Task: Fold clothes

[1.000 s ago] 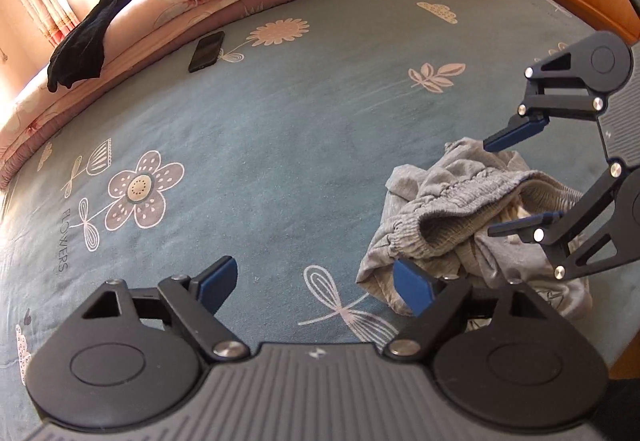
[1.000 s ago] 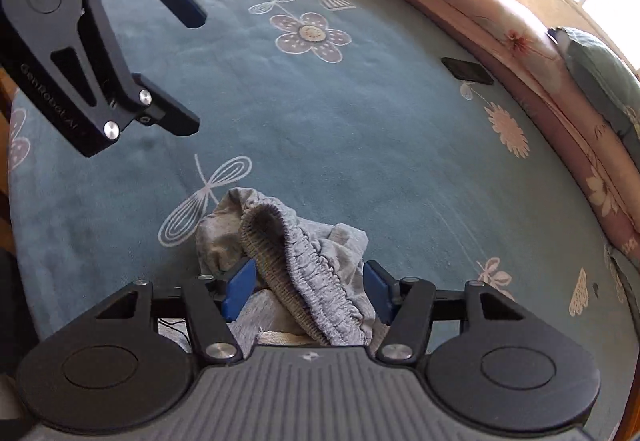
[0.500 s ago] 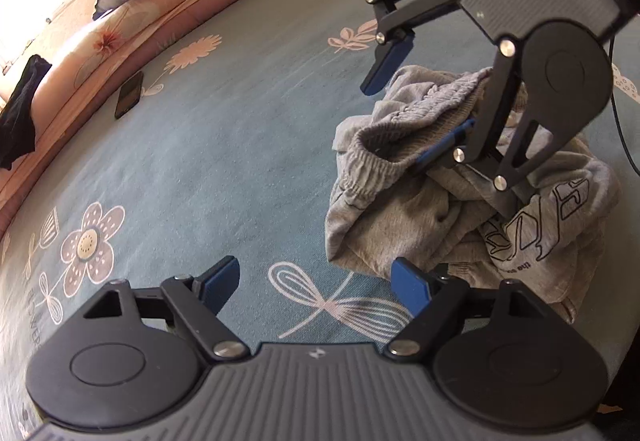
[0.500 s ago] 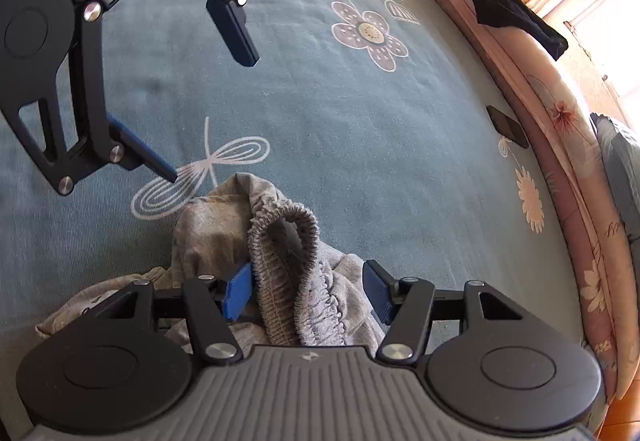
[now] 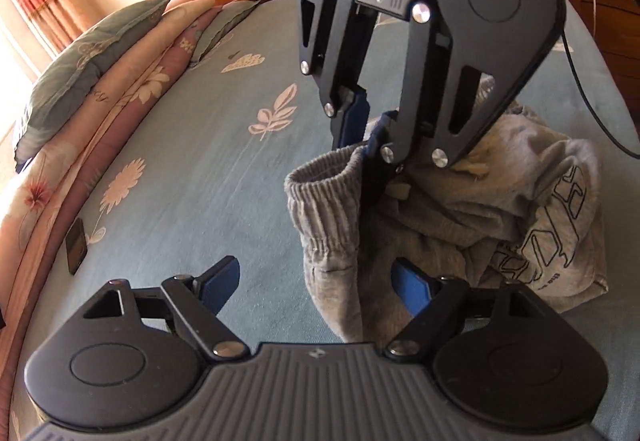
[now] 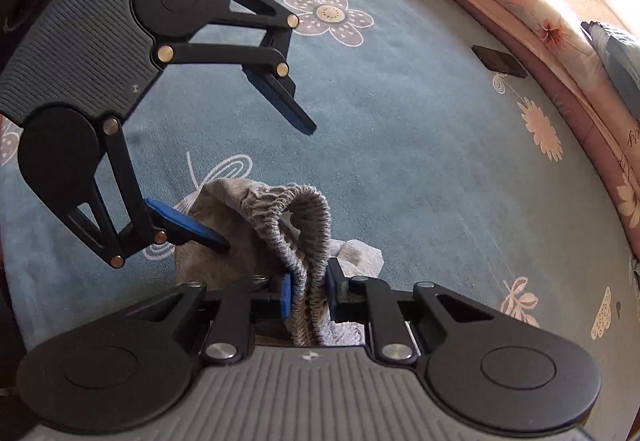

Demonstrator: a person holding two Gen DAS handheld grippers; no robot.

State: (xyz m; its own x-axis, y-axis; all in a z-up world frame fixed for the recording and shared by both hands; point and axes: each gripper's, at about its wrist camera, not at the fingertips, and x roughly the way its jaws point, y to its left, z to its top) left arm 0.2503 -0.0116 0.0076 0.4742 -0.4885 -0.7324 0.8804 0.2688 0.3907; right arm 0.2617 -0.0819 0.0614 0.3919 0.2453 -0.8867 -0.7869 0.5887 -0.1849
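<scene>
You are at the start: picking up the gray sweatpants [image 5: 460, 209] bunched on the blue bedspread [image 6: 420, 169]. Your right gripper [image 6: 307, 291] tips steeply down, its jaws closing, pinching the stretchy waistband [image 6: 298, 209]. Your left gripper [image 5: 316, 281] is wide apart with cloth between its fingers, gripping nothing. I think it should grab the waistband next.

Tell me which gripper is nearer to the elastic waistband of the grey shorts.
Right. The right gripper is closing its jaws on the waistband, fabric between its pads. The left gripper is open beside it, one finger by the shorts.
</scene>
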